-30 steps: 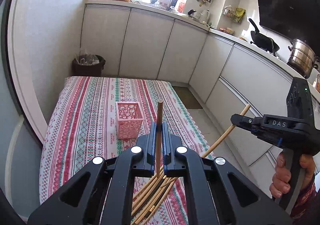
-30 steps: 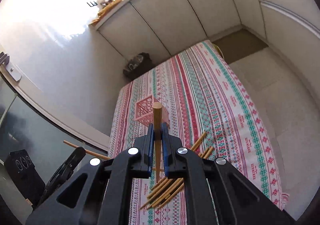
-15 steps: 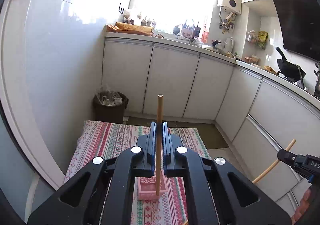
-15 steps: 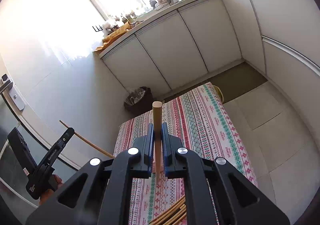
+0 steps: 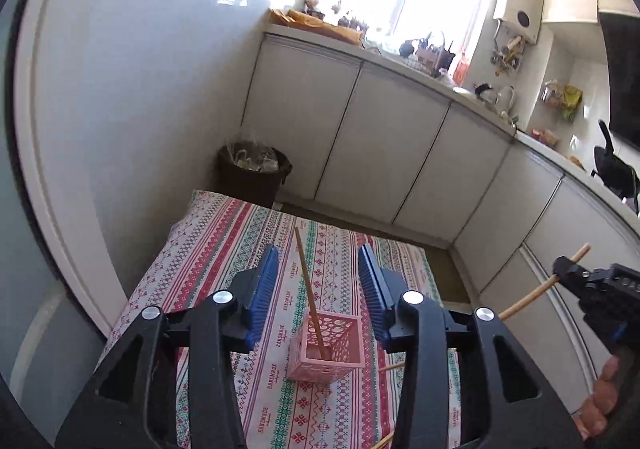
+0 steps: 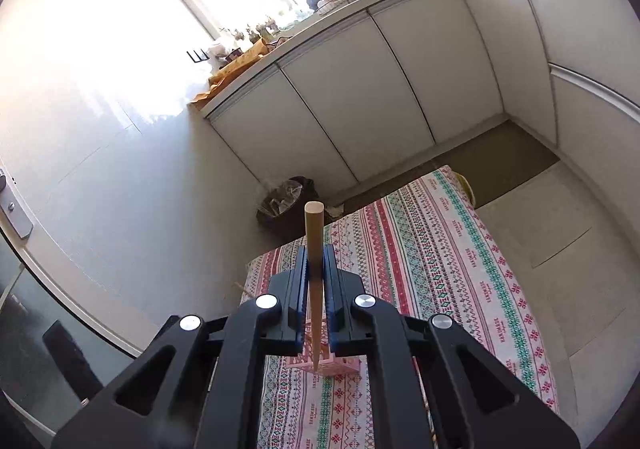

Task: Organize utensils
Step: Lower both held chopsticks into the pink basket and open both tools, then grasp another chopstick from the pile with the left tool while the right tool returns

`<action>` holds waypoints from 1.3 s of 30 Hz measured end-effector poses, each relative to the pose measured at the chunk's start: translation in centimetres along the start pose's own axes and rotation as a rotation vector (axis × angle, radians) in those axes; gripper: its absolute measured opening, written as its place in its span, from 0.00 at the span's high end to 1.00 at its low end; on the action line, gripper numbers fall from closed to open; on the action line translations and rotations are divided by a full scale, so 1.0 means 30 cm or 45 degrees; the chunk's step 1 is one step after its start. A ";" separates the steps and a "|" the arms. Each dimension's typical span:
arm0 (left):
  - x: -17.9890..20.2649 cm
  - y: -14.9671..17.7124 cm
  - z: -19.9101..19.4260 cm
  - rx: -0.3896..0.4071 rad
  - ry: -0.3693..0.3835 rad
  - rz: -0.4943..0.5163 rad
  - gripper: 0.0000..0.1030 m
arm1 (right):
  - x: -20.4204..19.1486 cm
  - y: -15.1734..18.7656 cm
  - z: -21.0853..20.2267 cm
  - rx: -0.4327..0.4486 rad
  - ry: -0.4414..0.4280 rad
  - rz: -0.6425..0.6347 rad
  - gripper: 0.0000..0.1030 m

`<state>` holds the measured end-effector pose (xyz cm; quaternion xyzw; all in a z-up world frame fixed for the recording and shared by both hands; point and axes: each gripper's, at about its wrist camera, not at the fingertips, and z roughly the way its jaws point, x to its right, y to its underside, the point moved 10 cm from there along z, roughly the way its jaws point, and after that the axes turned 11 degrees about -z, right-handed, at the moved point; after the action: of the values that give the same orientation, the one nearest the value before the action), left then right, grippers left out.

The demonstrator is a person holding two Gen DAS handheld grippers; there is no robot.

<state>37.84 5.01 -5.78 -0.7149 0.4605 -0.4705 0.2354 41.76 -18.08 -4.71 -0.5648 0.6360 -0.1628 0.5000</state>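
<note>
A pink lattice basket stands on the striped tablecloth. One wooden chopstick stands in it, leaning back left. My left gripper is open and empty just above the basket, its blue pads either side of that chopstick. My right gripper is shut on another wooden chopstick, held upright with its tip over the basket. In the left wrist view the right gripper holds this chopstick at the right edge.
Loose chopstick ends lie on the cloth right of the basket. A dark waste bin stands beyond the table's far end. White cabinets and a cluttered counter run along the back and right. A white wall is at left.
My left gripper has opened and let its chopstick go; it now stands in the pink basket. My right gripper has moved over the basket with its chopstick still held.
</note>
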 end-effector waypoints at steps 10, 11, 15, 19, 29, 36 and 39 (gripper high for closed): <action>-0.041 -0.015 -0.147 0.067 -0.004 -0.023 0.45 | -0.164 -0.011 0.160 0.029 0.053 -0.171 0.93; -0.041 -0.016 -0.137 0.058 -0.002 -0.026 0.45 | -0.175 -0.008 0.181 0.028 0.065 -0.195 0.93; -0.059 -0.006 -0.121 0.051 -0.029 -0.027 0.45 | -0.181 0.034 0.283 -0.024 0.093 -0.220 0.89; -0.084 0.013 -0.099 0.016 -0.052 -0.026 0.45 | -0.131 0.088 0.318 -0.091 0.105 -0.130 0.71; -0.009 0.152 -0.031 -0.151 -0.047 0.127 0.32 | 0.090 0.170 0.103 -0.067 0.202 0.044 0.30; 0.117 0.410 0.079 -0.450 0.019 0.370 0.07 | 0.398 0.502 -0.040 -0.373 0.352 0.256 0.15; 0.150 0.581 0.141 -0.644 0.012 0.538 0.07 | 0.541 0.686 -0.091 -0.569 0.442 0.285 0.15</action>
<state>34.59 -7.47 -19.02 -0.6372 0.7020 -0.2854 0.1406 30.33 -26.99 -26.71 -0.5510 0.7902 -0.0570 0.2622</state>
